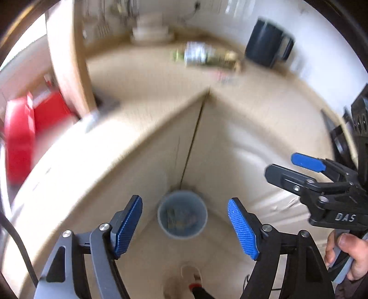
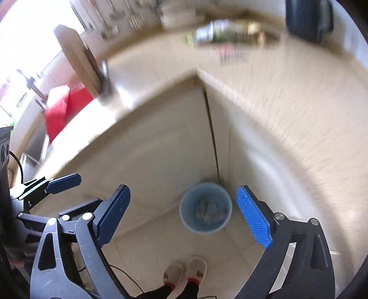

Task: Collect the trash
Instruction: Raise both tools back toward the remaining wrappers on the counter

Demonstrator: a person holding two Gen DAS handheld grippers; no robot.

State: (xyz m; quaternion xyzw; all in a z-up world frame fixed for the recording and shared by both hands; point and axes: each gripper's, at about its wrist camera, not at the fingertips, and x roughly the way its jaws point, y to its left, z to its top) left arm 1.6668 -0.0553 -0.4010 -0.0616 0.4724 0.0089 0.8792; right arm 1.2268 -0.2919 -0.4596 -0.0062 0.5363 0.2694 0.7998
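The L-shaped worktop (image 1: 142, 76) fills both blurred views, its inner corner pointing down at a blue bin (image 2: 205, 208) on the floor, with scraps inside. Trash, a crushed wrapper pile (image 1: 207, 55), lies near the worktop's back edge. Left gripper (image 1: 184, 226) and right gripper (image 2: 184, 215) both gape wide, empty.

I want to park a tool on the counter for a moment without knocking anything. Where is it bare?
The counter is bare along its front edge on both sides of the corner. It is crowded at the back: blurred trash lies there beside the dark container. The wooden board blocks the left end.
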